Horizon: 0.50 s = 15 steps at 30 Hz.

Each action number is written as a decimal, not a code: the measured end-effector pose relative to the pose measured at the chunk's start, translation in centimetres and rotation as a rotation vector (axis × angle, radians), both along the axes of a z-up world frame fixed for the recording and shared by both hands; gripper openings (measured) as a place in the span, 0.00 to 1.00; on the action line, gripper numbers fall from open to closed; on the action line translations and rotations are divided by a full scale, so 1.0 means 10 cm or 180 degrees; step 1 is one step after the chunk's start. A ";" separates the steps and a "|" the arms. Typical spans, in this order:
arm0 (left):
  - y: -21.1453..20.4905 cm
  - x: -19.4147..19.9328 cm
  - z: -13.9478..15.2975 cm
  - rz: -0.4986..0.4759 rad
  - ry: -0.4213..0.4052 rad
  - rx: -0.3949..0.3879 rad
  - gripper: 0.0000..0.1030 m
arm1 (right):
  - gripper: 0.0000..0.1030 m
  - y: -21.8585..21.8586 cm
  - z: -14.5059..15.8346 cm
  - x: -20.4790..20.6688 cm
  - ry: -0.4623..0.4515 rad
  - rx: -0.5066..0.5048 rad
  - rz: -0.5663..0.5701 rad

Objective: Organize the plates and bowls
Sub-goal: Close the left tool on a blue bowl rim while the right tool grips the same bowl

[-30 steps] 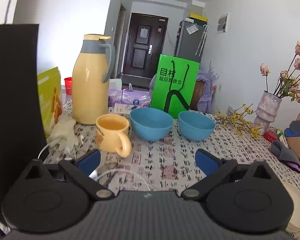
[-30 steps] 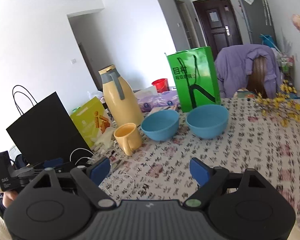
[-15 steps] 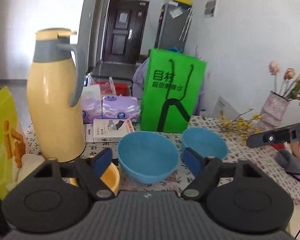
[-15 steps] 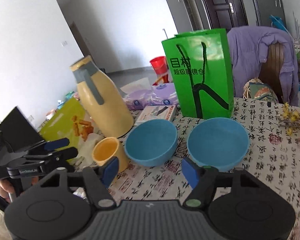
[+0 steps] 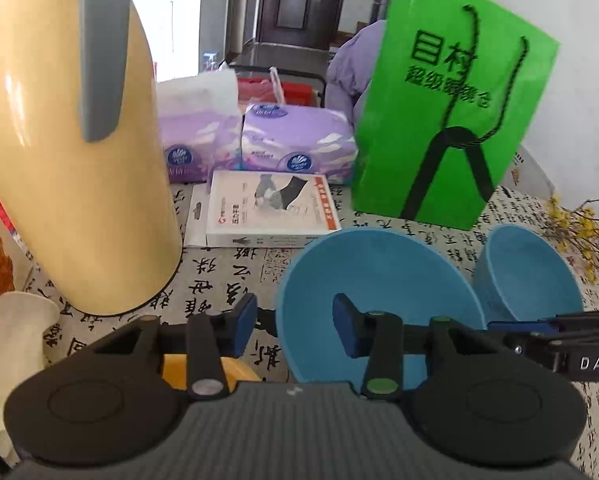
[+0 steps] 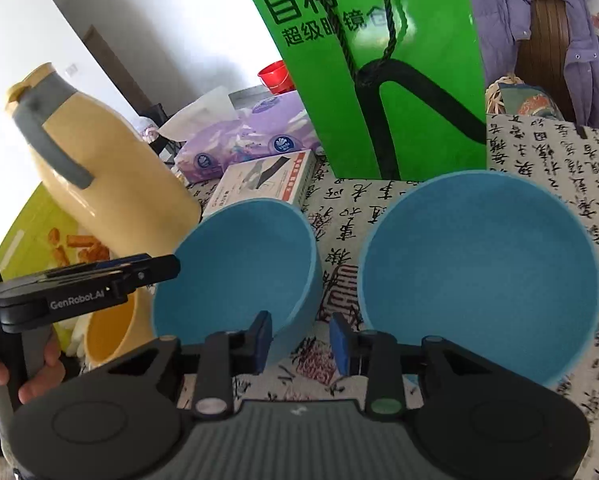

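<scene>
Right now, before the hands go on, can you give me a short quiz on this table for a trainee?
1. How many bowls stand on the table?
2. True or false: the bowls are stacked.
3. What stands just behind the bowls? A. a green bag B. a vase C. a pan

Key: 1. Two. 2. False: they sit side by side, apart. 3. A.
</scene>
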<state>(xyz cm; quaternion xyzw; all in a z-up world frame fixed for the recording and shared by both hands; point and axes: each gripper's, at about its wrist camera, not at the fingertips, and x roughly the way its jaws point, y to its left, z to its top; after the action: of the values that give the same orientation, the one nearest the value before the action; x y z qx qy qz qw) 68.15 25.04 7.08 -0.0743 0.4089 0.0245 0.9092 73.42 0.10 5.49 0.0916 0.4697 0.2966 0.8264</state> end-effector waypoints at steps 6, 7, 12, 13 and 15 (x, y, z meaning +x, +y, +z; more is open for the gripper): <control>-0.02 0.06 -0.08 0.0075 0.0035 0.0035 0.10 | 0.19 0.11 -0.10 0.04 -0.0098 0.0031 -0.0078; -0.02 0.05 -0.08 0.0099 0.0024 0.0040 0.09 | 0.19 0.11 -0.10 0.03 -0.0120 0.0017 -0.0083; -0.06 -0.06 -0.06 0.0166 0.0030 0.0040 0.05 | 0.16 0.11 -0.05 -0.07 -0.0275 -0.0086 -0.0099; -0.09 -0.10 -0.04 0.0158 0.0016 0.0086 0.05 | 0.15 0.12 -0.03 -0.10 -0.0306 -0.0118 -0.0087; -0.13 -0.20 0.01 0.0157 -0.0022 0.0114 0.05 | 0.14 0.10 0.00 -0.17 -0.0326 -0.0145 -0.0078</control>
<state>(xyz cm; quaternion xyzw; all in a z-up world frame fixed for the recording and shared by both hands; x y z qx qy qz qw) 66.14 23.75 7.14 -0.0681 0.4032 0.0540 0.9110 71.72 1.07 5.46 0.0633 0.4323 0.2800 0.8548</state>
